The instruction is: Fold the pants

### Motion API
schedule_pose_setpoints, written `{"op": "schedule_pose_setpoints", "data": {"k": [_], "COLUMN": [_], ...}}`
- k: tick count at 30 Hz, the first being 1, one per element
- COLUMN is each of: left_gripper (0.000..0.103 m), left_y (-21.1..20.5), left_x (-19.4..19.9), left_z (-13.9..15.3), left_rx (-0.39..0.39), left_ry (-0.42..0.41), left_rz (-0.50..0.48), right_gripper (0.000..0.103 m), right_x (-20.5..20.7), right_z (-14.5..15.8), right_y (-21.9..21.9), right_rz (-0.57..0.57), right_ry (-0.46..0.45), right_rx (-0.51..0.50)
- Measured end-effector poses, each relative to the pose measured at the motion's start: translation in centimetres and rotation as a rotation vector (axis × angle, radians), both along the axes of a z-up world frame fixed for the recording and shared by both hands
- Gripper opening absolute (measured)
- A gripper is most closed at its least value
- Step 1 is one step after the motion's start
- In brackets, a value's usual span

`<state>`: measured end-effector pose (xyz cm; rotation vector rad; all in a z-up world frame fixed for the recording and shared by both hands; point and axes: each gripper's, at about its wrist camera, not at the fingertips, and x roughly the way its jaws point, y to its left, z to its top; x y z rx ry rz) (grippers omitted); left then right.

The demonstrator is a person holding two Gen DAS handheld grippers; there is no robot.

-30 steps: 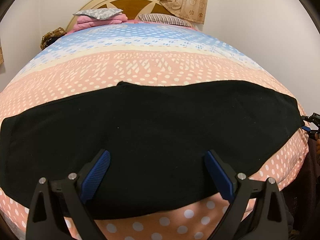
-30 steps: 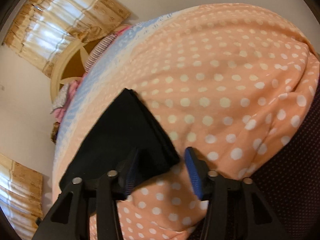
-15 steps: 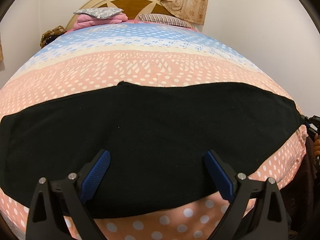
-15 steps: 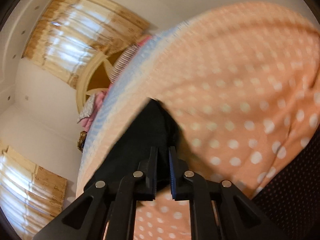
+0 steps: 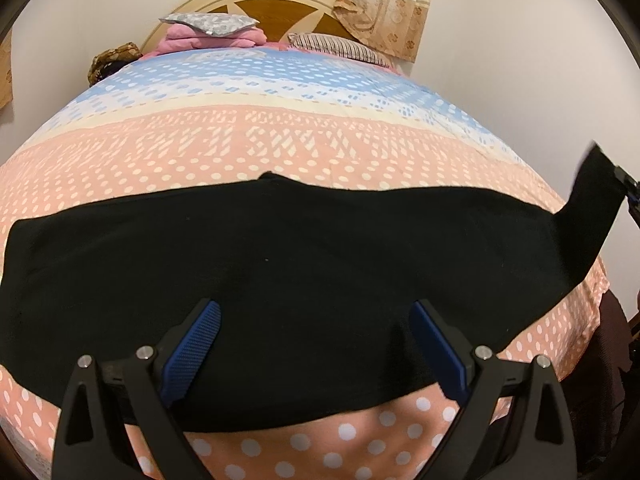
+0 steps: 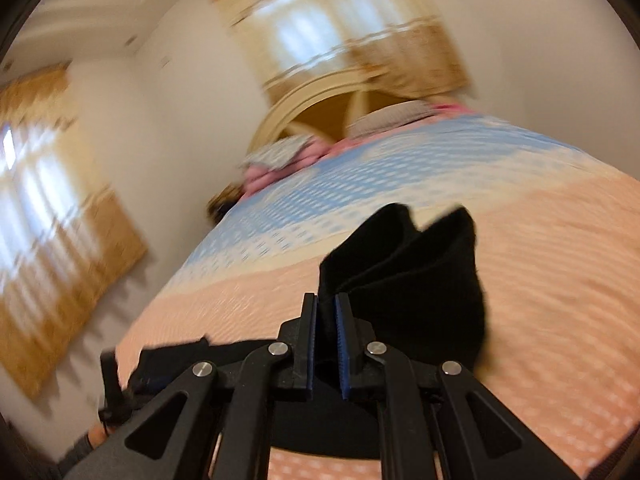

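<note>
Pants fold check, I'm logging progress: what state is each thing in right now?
Black pants: spread flat across the bed, one end lifted.
Right gripper: shut on the lifted pants end.
Left gripper: open, holding nothing, over the pants.
Bed cover: smooth.

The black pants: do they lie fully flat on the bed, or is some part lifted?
Partly lifted. Most of the pants lie spread on the bed; the right gripper holds one end raised.

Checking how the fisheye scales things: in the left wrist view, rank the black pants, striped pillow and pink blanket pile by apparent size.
1. black pants, by far.
2 and 3. striped pillow and pink blanket pile look alike, both small and far off; no ranking.
</note>
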<state>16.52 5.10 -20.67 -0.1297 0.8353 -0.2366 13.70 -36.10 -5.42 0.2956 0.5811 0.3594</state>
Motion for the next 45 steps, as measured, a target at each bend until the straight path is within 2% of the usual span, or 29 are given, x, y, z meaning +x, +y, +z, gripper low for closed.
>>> {"op": "schedule_pose_setpoints", "data": {"k": [7, 9, 13, 15, 19, 21, 24, 28, 32, 34, 36, 37, 38, 40, 45], "left_gripper": [0.098, 0.098, 0.098, 0.098, 0.098, 0.098, 0.098, 0.096, 0.084, 0.083, 0.076, 0.056, 0.011, 0.01, 0.01], "left_y": [1.3, 1.7, 2.0, 1.9, 0.2, -2.2, -6.9, -11.9, -15.9, -17.0, -18.0, -18.4, -18.1, -18.0, -15.7], "left_x": [-0.2, -0.2, -0.1, -0.1, 0.1, 0.3, 1.1, 2.7, 4.4, 5.0, 5.5, 5.8, 5.7, 5.9, 5.7], "left_z": [0.1, 0.0, 0.1, 0.3, 1.0, 1.4, 1.7, 1.4, 0.5, 0.4, 0.7, 0.8, 1.0, 1.2, 3.6], "left_rx": [-0.03, -0.041, -0.067, -0.092, -0.204, -0.221, -0.239, -0.315, -0.309, -0.314, -0.307, -0.292, -0.283, -0.283, -0.298], "left_ry": [-0.009, -0.007, -0.007, -0.005, 0.001, 0.009, 0.03, 0.114, 0.195, 0.2, 0.194, 0.189, 0.183, 0.186, 0.099], "left_rz": [0.017, 0.023, 0.025, 0.01, -0.081, -0.159, -0.28, -0.362, -0.377, -0.362, -0.352, -0.342, -0.341, -0.342, -0.327], "right_gripper": [0.005, 0.0, 0.0, 0.0, 0.001, 0.001, 0.002, 0.002, 0.002, 0.002, 0.002, 0.002, 0.003, 0.003, 0.003], "right_x": [2.7, 4.0, 5.2, 4.4, 2.0, 1.2, 0.4, -0.3, -0.5, -0.9, -1.2, -1.3, -1.2, -1.2, -1.8], "right_z": [-2.5, -3.8, -7.3, -9.1, -9.4, -8.8, -8.1, -8.6, -9.3, -9.4, -9.5, -9.8, -9.9, -10.0, -9.6], "right_y": [13.1, 15.5, 19.6, 20.2, 16.5, 13.0, 7.5, 1.9, 0.3, 0.5, 0.0, 0.0, -0.3, -0.3, -1.1], "right_rz": [0.232, 0.27, 0.335, 0.393, 0.388, 0.322, 0.157, -0.019, -0.074, -0.084, -0.094, -0.09, -0.088, -0.092, -0.122], "right_ry": [0.059, 0.086, 0.159, 0.216, 0.2, 0.176, 0.15, 0.155, 0.141, 0.109, 0.084, 0.084, 0.086, 0.083, 0.045], "right_rx": [-0.082, -0.095, -0.163, -0.193, -0.215, -0.212, -0.181, -0.096, -0.063, -0.076, -0.077, -0.072, -0.068, -0.068, -0.043]}}
